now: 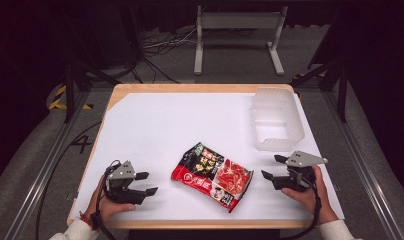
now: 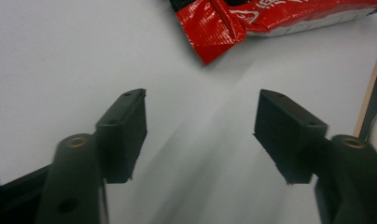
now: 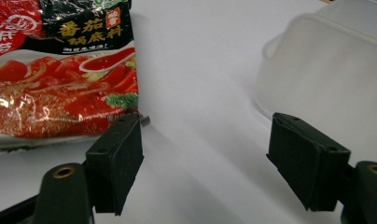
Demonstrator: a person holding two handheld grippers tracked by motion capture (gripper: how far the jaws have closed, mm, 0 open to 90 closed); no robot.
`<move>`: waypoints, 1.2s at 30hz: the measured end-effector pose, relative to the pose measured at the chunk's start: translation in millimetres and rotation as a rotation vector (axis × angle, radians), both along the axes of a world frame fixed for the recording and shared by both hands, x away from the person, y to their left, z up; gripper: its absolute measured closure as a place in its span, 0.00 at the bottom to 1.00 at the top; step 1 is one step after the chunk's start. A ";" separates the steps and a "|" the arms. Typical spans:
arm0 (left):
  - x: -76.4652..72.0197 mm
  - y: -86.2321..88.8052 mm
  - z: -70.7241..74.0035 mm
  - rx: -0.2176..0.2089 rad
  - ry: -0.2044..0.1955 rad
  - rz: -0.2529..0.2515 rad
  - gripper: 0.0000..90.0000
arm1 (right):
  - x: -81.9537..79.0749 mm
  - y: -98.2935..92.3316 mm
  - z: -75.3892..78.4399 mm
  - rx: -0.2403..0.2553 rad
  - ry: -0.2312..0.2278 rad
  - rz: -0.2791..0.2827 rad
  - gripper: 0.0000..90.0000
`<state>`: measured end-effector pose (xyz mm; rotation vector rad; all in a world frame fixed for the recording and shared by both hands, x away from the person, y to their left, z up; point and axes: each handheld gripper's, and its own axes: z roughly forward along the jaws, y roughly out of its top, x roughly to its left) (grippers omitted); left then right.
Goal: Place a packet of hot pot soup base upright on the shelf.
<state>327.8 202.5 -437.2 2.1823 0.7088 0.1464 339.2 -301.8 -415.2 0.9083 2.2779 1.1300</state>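
A red and black food packet (image 1: 212, 174) lies flat near the front middle of the white table (image 1: 170, 120). To its left my left gripper (image 1: 146, 183) rests low over the table, open, its jaws pointing at the packet with only bare surface between them. In the left gripper view a red corner of the packet (image 2: 214, 32) sits just beyond the jaws. My right gripper (image 1: 273, 167) stands open to the right of the packet. In the right gripper view the packet (image 3: 60, 79) lies past the left jaw and nothing is held.
A clear plastic bin (image 1: 276, 117) stands at the back right of the table, also seen as the bin (image 3: 326, 70) beyond the right jaw. The wooden table edge (image 1: 190, 223) runs along the front. A metal stand (image 1: 238, 35) and cables lie on the floor behind.
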 end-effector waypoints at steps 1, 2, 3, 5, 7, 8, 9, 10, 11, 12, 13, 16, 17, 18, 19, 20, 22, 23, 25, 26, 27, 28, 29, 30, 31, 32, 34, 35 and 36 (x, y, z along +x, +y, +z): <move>-1.8 -3.8 0.8 0.003 -0.003 -0.002 0.49 | 2.8 3.5 0.8 -0.001 0.002 0.010 0.31; -3.9 -8.0 1.5 0.005 -0.007 0.000 0.51 | 6.4 8.0 2.0 0.003 0.003 0.022 0.32; -5.5 -11.7 2.0 0.000 -0.009 -0.007 0.51 | 9.6 12.7 2.9 0.002 0.007 0.033 0.32; -7.7 -18.7 2.2 -0.004 -0.010 -0.006 0.50 | 14.7 23.1 3.5 -0.008 0.019 0.064 0.34; -6.5 -24.3 0.8 0.001 0.006 0.010 0.50 | 17.7 31.4 3.1 -0.021 0.029 0.090 0.38; -5.3 -26.8 0.1 0.005 0.003 0.010 0.50 | 18.9 35.3 2.6 -0.028 0.032 0.099 0.41; -4.0 -29.0 -0.3 0.012 0.010 0.010 0.50 | 19.7 38.9 2.2 -0.037 0.034 0.109 0.47; -2.3 -31.1 -0.6 0.015 0.011 0.002 0.53 | 20.2 41.8 1.9 -0.046 0.035 0.126 0.55; -1.1 -33.5 -0.6 0.012 0.012 -0.007 0.54 | 20.3 44.6 1.4 -0.057 0.030 0.129 0.63; 0.6 -36.5 0.1 0.025 0.001 -0.009 0.56 | 20.8 46.9 0.9 -0.074 0.028 0.125 0.73; 1.5 -38.4 0.5 0.029 -0.006 -0.005 0.59 | 21.6 49.0 0.1 -0.091 0.034 0.130 0.78; 6.0 -46.2 0.9 0.030 -0.001 -0.018 0.64 | 23.8 50.7 -1.3 -0.107 0.041 0.126 0.86; 6.9 -48.3 0.6 0.038 -0.003 -0.027 0.69 | 25.2 50.9 -2.3 -0.115 0.049 0.120 0.89; 8.1 -51.5 -0.2 0.045 -0.003 -0.034 0.72 | 25.9 51.0 -3.0 -0.121 0.054 0.117 0.91; 9.2 -54.4 -0.9 0.051 -0.001 -0.043 0.75 | 27.0 51.1 -3.9 -0.130 0.062 0.113 0.93; 9.7 -56.8 -1.1 0.063 -0.009 -0.050 0.80 | 28.0 51.5 -5.2 -0.132 0.074 0.112 0.94; 11.4 -61.9 -1.2 0.084 -0.023 -0.060 0.84 | 29.3 52.1 -8.1 -0.149 0.103 0.111 0.99; 11.4 -61.9 -1.2 0.084 -0.023 -0.060 0.84 | 29.3 52.1 -8.1 -0.149 0.103 0.111 0.99; 15.5 -63.6 -0.8 0.078 -0.025 -0.047 0.86 | 28.7 53.3 -10.3 -0.165 0.114 0.127 1.00; 18.1 -63.6 -1.1 0.071 -0.023 -0.045 0.86 | 29.0 53.0 -10.5 -0.166 0.117 0.127 1.00; 19.4 -64.0 -1.6 0.065 -0.015 -0.044 0.85 | 29.4 51.8 -10.3 -0.156 0.122 0.128 1.00; 19.9 -65.2 -2.1 0.065 -0.014 -0.046 0.85 | 29.6 50.8 -10.3 -0.152 0.131 0.130 1.00; 20.0 -66.6 -2.2 0.071 -0.022 -0.042 0.85 | 29.3 50.2 -10.3 -0.148 0.133 0.131 1.00; 20.5 -67.8 -1.9 0.074 -0.027 -0.038 0.85 | 28.8 50.2 -10.5 -0.147 0.137 0.136 1.00; 21.2 -69.1 -1.8 0.072 -0.029 -0.031 0.85 | 28.5 50.7 -10.8 -0.149 0.145 0.144 1.00; 22.6 -70.2 -1.8 0.070 -0.030 -0.026 0.85 | 28.2 51.7 -11.6 -0.157 0.154 0.152 1.00; 25.1 -71.1 -2.0 0.061 -0.030 -0.020 0.85 | 27.2 54.4 -13.2 -0.179 0.163 0.169 1.00; 26.6 -71.5 -2.0 0.054 -0.034 -0.014 0.85 | 25.7 55.0 -12.9 -0.183 0.153 0.172 1.00; 28.1 -72.4 -1.6 0.056 -0.042 -0.011 0.84 | 24.5 54.8 -12.2 -0.183 0.155 0.179 1.00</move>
